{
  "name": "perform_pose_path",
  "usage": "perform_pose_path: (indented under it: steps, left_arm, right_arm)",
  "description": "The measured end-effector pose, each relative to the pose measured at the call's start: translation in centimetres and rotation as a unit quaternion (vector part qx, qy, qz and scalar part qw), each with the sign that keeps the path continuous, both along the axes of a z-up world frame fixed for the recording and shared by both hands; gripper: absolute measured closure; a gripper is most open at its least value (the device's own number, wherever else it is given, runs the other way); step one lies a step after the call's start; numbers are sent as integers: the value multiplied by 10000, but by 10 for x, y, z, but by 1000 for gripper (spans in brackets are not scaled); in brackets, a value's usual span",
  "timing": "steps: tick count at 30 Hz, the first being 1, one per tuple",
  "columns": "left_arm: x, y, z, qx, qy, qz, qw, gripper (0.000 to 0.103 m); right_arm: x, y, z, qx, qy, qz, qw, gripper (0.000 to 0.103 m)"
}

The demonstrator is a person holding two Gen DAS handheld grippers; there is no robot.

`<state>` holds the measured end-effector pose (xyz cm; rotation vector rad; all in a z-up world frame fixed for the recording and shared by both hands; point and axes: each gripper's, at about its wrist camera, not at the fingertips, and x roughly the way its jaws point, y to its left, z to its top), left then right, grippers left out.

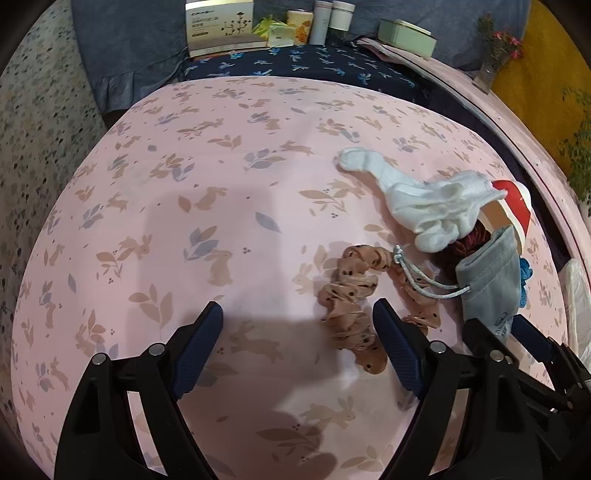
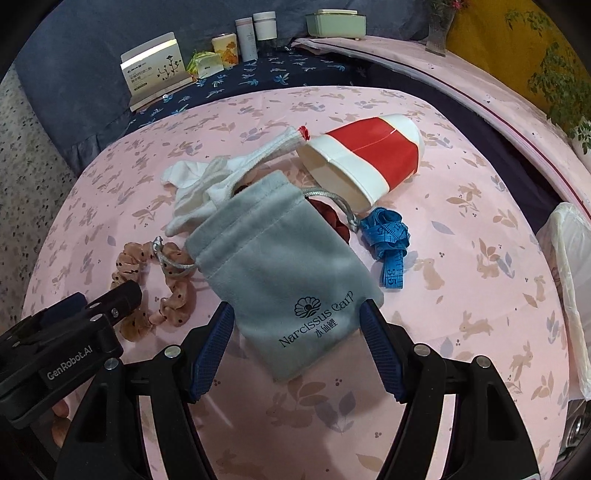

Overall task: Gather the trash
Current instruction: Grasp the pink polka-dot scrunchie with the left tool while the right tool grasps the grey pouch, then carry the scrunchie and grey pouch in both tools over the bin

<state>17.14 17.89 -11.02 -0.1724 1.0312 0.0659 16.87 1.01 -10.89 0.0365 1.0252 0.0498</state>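
A red and white paper cup [image 2: 364,157] lies on its side on the pink rabbit-print cloth [image 2: 461,229]; it also shows in the left wrist view [image 1: 511,210]. A grey drawstring pouch [image 2: 280,273] lies in front of it, its lower end between the open jaws of my right gripper [image 2: 297,317]. White socks [image 2: 207,188], a peach scrunchie [image 2: 162,280], a dark red scrunchie [image 2: 332,218] and a blue tape measure [image 2: 389,243] lie around the pouch. My left gripper [image 1: 297,321] is open and empty, with the peach scrunchie [image 1: 351,291] just inside its right finger.
Boxes, jars and a green tin [image 2: 334,22] stand at the back on a dark blue floral cloth [image 2: 258,77]. A white plastic bag [image 2: 569,266] lies at the right edge. A speckled floor [image 1: 33,122] lies to the left.
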Motion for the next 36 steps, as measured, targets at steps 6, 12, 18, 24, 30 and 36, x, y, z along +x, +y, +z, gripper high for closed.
perform_pose_path:
  steps: [6,12,18,24,30,36]
  left_arm:
    - [4,-13,2,37,-48,-270,9996,55]
    - [3,-20,5,-217,10,-406,9989,89]
    - [-5,-35,18,-202,-102,-497,9985,90]
    - [-14,-57,42,-172,-314,-668,9971,90]
    - [-22,-94,70,-157,-563,-967,9936,90]
    - [-27,-144,93,-71,-778,-1366,9875,90]
  right_arm:
    - [-3,-1,-1,-158,-105,-36,9998,50]
    - [-7,-13,2,56,-48,-90,9999,87]
    - [-17,-25,12,267,-97,-152,9995,95]
    - [-29,-46,37,422,-403,-312,9978,96]
    - [-43,-79,67,545,-750,-578,9940,96]
    - [-56,-119,84,621,-978,-904,9891,96]
